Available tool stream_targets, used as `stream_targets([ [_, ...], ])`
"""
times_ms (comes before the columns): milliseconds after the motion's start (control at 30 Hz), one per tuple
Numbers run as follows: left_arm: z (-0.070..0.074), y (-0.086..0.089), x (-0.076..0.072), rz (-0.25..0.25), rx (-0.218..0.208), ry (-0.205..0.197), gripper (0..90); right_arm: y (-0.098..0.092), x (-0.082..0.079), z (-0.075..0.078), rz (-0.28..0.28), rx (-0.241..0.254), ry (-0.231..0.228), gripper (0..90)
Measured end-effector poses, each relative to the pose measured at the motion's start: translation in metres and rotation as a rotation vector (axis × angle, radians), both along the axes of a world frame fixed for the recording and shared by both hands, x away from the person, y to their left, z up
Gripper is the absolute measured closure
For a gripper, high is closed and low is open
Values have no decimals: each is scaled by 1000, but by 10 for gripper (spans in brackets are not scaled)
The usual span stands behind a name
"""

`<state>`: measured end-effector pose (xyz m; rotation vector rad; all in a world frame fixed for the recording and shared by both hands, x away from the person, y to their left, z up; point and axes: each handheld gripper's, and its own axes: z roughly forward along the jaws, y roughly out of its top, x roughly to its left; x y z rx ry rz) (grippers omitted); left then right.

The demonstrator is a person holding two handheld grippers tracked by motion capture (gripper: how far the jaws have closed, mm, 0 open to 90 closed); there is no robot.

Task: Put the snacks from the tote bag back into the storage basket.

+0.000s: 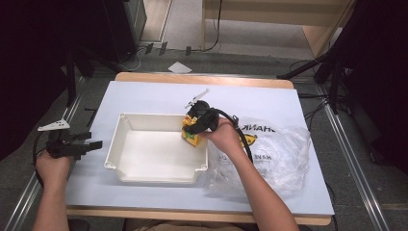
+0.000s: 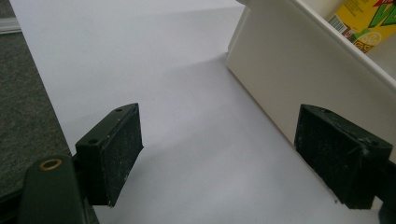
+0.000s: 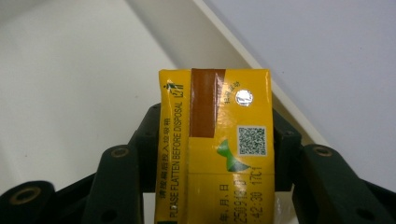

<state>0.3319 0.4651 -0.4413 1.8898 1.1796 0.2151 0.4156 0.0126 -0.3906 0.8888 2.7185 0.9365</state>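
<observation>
My right tool (image 1: 192, 127) grips a yellow drink carton (image 1: 191, 134), with one black jaw pressed flat against each side of the carton in the right gripper view. In that view the carton (image 3: 219, 140) stands between the jaws top end forward, showing a foil-covered straw hole, a brown stripe, a printed code square and a line of disposal text. In the high view I see the carton at the far right corner of the white bin (image 1: 144, 178), at or just over the right wall; I cannot tell whether it rests on the bin floor or is held clear of it. The right hand (image 1: 225, 137) wraps the tool body from the right, and its cable loops back over the wrist. A crumpled clear plastic bag (image 1: 284, 159) with dark lettering lies on the bench (image 1: 144, 91) just to the right of the bin, under the right forearm. My left tool (image 1: 91, 144) is held off the left edge of the bench, level with the bin's left wall and apart from it. In the left gripper view its jaws are spread wide with nothing between them (image 2: 233, 158); the pale bench surface lies below, and the bin's outer wall (image 2: 299, 79) sits just beside the right-hand jaw.
</observation>
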Motion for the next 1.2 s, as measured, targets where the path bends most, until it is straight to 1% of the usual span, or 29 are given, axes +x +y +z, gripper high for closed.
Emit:
stream_targets([
  [167,0,0,0,-3,0,2,163,-1,1,1,-6,4,14,513],
  [200,0,0,0,-3,0,2,162,-1,1,1,-5,6,14,500],
  [233,0,0,0,-3,1,3,162,-1,1,2,-6,19,5,475],
  [300,0,0,0,0,0,1,162,-2,0,7,-10,40,8,462],
  [367,0,0,0,-2,0,3,163,-4,-2,12,-7,52,-1,463],
  [533,0,-1,0,-3,2,3,162,-9,-7,25,2,72,-15,462],
  [800,0,-1,1,-5,0,2,162,-12,-15,35,15,65,-26,456],
  [933,0,-2,3,-5,-1,1,163,-14,-20,42,17,75,-34,455],
  [1033,0,-3,5,-6,1,4,162,-16,-25,47,36,98,-42,458],
  [1200,0,-5,8,-11,0,4,163,-16,-31,50,52,91,-51,464],
])
